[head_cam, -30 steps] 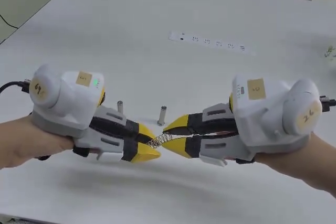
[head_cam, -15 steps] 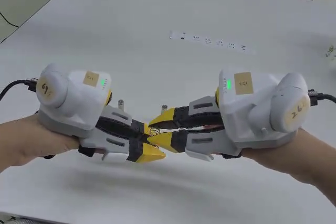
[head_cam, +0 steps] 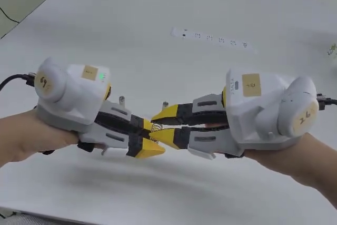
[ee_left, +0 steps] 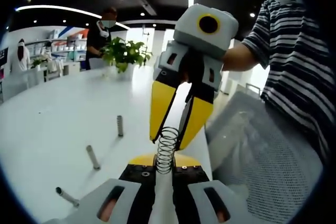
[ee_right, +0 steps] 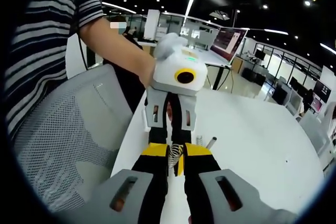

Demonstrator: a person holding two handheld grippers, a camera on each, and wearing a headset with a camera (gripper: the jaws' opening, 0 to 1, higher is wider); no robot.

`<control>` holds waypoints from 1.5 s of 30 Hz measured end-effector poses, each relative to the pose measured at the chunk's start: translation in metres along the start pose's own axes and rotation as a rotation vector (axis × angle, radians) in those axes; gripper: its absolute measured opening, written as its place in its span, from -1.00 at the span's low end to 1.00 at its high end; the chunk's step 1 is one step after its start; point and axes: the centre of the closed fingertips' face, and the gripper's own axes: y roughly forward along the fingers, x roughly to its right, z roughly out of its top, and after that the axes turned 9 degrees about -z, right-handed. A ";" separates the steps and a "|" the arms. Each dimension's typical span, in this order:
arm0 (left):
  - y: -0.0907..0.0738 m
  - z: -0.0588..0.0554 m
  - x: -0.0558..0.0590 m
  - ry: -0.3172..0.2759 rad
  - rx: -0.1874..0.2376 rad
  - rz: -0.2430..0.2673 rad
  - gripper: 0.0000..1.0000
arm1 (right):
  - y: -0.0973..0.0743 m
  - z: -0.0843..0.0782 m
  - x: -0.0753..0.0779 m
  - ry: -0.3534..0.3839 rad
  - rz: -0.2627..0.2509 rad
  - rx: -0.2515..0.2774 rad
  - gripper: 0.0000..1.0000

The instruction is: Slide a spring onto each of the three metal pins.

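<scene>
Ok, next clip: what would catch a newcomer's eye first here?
The yellow-jawed left gripper and right gripper meet tip to tip over the white table. A small coiled metal spring stands out of the left gripper's shut jaws, its free end between the right gripper's open ones. Three short metal pins stand on the table beyond.

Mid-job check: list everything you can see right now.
spring: one, silver, between the two grippers' jaws
metal pins: three, grey, standing on the table
power strip: one, white, far across the table
table: one, white
mesh chair: one, grey, beside the table
plant: one, green, table's far end
bystander: one, dark top, behind the plant
left gripper: yellow-tipped, shut on the spring
right gripper: yellow-tipped, jaws around the spring's other end, grip unclear
hands: two, holding the grippers
</scene>
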 end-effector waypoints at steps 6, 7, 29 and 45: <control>0.000 0.000 0.000 -0.019 0.002 0.005 -0.94 | -0.001 0.000 0.000 -0.021 -0.009 0.006 -0.85; -0.001 0.000 -0.001 -0.022 0.002 0.008 -0.94 | -0.001 0.000 0.000 -0.029 -0.011 0.004 -0.85; -0.003 0.000 -0.001 -0.099 0.012 0.024 -0.79 | 0.000 -0.002 -0.004 -0.141 -0.019 -0.021 -0.85; 0.000 -0.004 0.000 -0.103 -0.009 0.023 -0.73 | -0.001 -0.002 -0.002 -0.141 -0.017 -0.028 -0.85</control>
